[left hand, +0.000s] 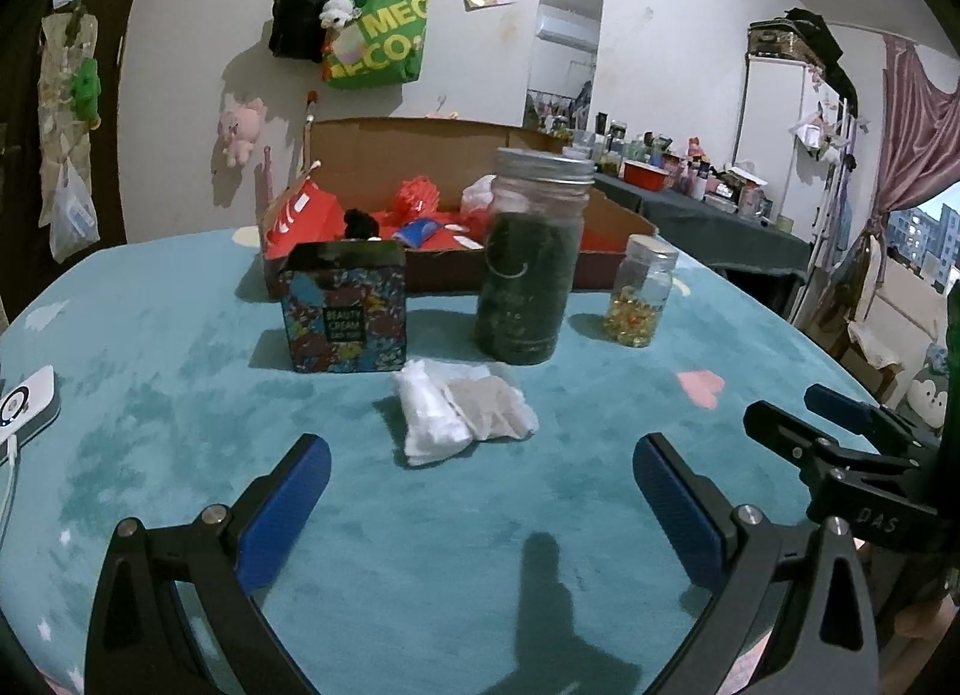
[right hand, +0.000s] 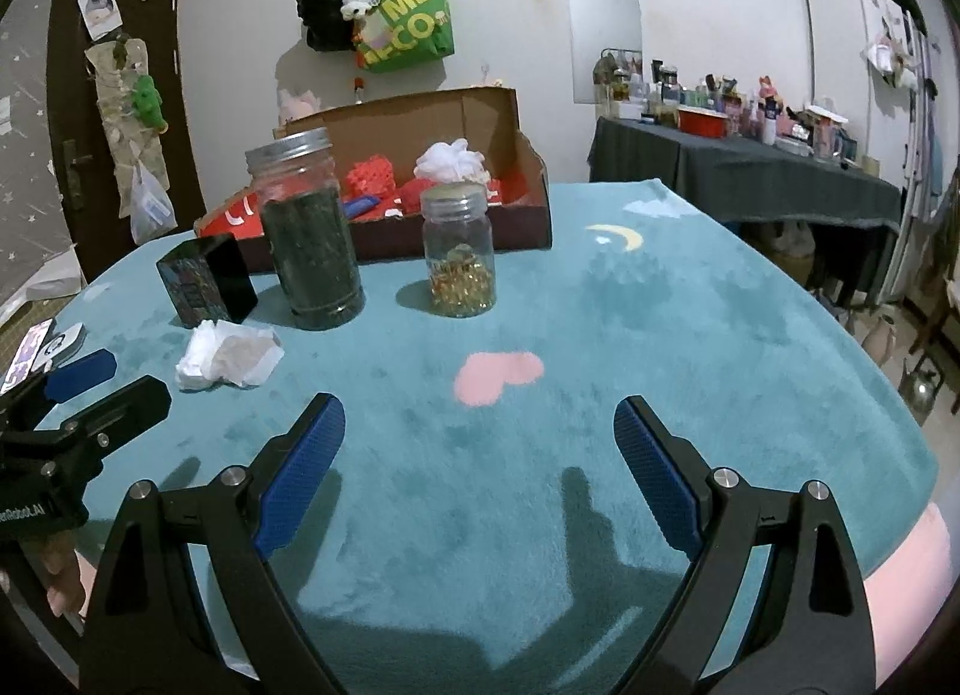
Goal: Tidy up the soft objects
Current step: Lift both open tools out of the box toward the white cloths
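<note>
- Step (my read): approach, nothing picked up yet. Both claws hang over the table (left hand: 150,347), which has a teal plush cover.
- Left claw (left hand: 480,485): blue pads spread wide, nothing btwn them. Aimed at the tissues (left hand: 462,416), a crumpled white/grey wad lying on the cover just in front of the tall jar (left hand: 531,269) & near the tin (left hand: 347,314).
- Right claw (right hand: 479,461): also spread wide, empty. Only bare cover & a pink heart (right hand: 498,374) ahead of it; the wad sits off to its left, near the left claw's tip.
- Other soft items, e.g. a white puff (right hand: 451,159) & red stuff, already lie in the box (left hand: 618,224) behind the jars, so that's prob. the drop spot.
- Next move, as I judge it: left claw goes fwd & down till pads straddle the wad, then squeezes. Wad is loose & thin, so take it low, close to the cover, w/o catching the plush. Tall jar & tin stand close behind; overshoot could knock them.
- Small jar (right hand: 459,251) w/ yellow capsules stands right of the tall one, apart from the wad.
- Writing: tin label starts "BEAUTY CREAM", rest too small. Green bag (right hand: 408,29) on wall shows "MEG" & "ECO", partly hidden. Claw bodies: "DAS" in the left view, "…Robot.AI" in the right.
</note>
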`<control>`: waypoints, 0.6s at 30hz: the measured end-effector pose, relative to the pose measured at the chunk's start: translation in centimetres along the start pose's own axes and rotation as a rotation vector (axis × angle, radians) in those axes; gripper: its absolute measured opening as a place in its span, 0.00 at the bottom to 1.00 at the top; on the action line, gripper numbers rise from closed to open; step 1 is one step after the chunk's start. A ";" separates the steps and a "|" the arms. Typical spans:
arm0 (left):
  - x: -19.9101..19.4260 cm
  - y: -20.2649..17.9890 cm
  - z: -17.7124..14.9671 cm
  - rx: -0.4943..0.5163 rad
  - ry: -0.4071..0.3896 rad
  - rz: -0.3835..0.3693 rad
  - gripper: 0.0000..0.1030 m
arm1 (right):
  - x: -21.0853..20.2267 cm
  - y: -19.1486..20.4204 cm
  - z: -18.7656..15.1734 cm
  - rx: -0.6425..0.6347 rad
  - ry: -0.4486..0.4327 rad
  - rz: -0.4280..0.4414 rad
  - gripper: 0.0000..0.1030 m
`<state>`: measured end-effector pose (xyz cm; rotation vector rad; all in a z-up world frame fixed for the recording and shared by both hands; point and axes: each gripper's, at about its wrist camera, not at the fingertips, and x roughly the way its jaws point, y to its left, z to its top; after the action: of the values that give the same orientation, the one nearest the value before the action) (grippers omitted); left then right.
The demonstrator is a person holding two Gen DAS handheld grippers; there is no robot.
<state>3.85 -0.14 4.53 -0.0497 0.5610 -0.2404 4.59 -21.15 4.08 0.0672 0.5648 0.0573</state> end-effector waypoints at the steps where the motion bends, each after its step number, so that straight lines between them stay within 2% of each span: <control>1: 0.1 0.3 0.1 -0.005 0.008 0.001 1.00 | 0.1 0.0 0.0 0.001 0.004 0.002 0.90; 9: 1.5 2.2 1.1 -0.030 0.086 0.012 1.00 | 1.4 0.4 1.1 -0.006 0.045 0.039 0.90; 18: 4.2 4.3 2.0 -0.002 0.224 0.033 1.00 | 3.6 1.2 3.3 -0.022 0.092 0.082 0.90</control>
<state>9.23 3.00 3.56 -0.0153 0.7847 -0.2141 9.33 -19.82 5.04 0.0660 0.6533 0.1467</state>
